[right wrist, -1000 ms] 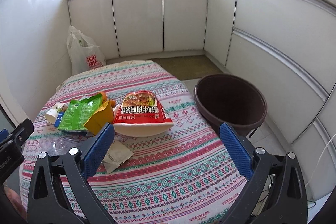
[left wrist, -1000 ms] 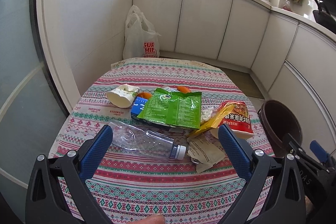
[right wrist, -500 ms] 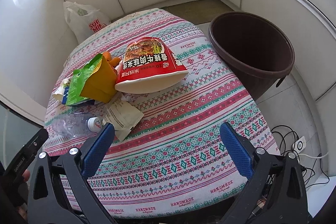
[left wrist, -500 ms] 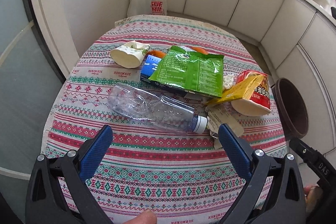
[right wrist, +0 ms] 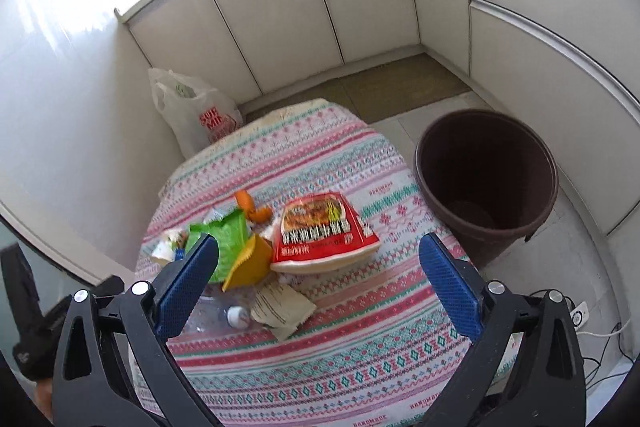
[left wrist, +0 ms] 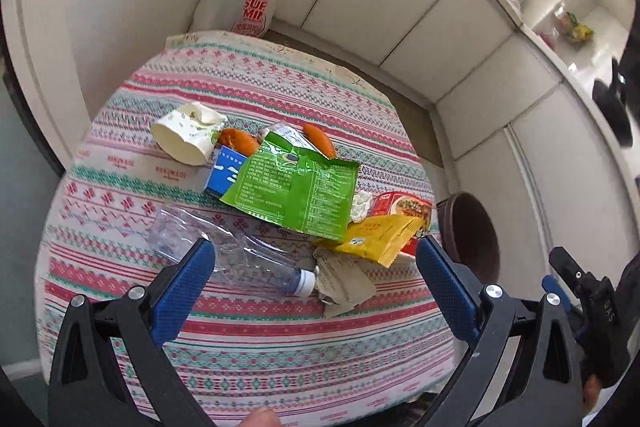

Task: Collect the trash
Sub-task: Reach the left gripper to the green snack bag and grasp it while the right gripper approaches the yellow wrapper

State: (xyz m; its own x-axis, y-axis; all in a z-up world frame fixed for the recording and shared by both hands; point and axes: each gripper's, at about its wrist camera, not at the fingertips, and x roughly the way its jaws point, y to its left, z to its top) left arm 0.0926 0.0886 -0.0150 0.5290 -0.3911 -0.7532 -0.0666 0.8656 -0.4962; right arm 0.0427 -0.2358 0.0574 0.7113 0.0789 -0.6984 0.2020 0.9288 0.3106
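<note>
Crushed clear plastic bottle with white cap (left wrist: 232,259) lies flat on near part of round table's striped patterned cloth (left wrist: 280,339), cap touching crumpled brown paper scrap (left wrist: 344,283). Likely light, springy, slippery (grip mid-body, across width). Behind it: green foil snack bag (left wrist: 296,191), yellow sachet (left wrist: 380,235), red noodle bowl (right wrist: 324,231), white paper cup (left wrist: 184,139). Dark brown plastic bin (right wrist: 486,179) on floor just beside table. Left gripper (left wrist: 312,283) wide open, empty, above bottle. Right gripper (right wrist: 316,279) wide open, empty.

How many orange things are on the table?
2: one orange piece beside the paper cup, another orange piece behind the green packet. More may hide under wrappers.
</note>
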